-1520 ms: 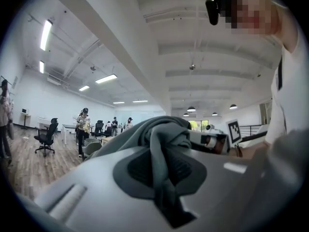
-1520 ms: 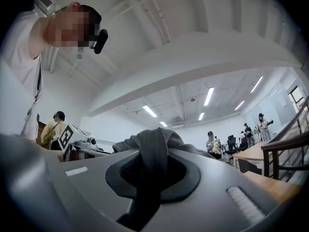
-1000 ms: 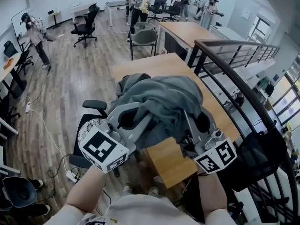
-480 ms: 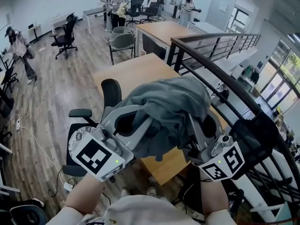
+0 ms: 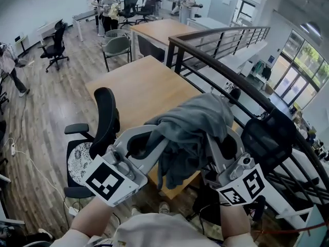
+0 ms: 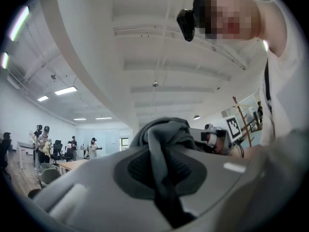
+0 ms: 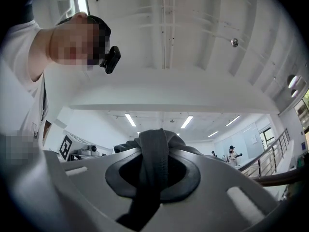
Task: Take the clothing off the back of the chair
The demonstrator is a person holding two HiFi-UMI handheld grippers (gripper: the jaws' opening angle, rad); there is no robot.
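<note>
Clothing (image 5: 190, 133) further away, tight between fingers (image 5: 128, 138)

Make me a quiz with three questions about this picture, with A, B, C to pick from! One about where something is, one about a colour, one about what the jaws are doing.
1. Where is the clothing?
A. in a basket. B. in a drawer. C. held up in the air.
2. What colour is it?
A. grey. B. red. C. yellow.
3. What are the left gripper's jaws doing?
A. standing wide open. B. pinching the clothing. C. holding a cup.

Answers:
1 C: it hangs between the left gripper and the right gripper.
2 A: the cloth is grey all over.
3 B: the left gripper view shows cloth squeezed between them.
</note>
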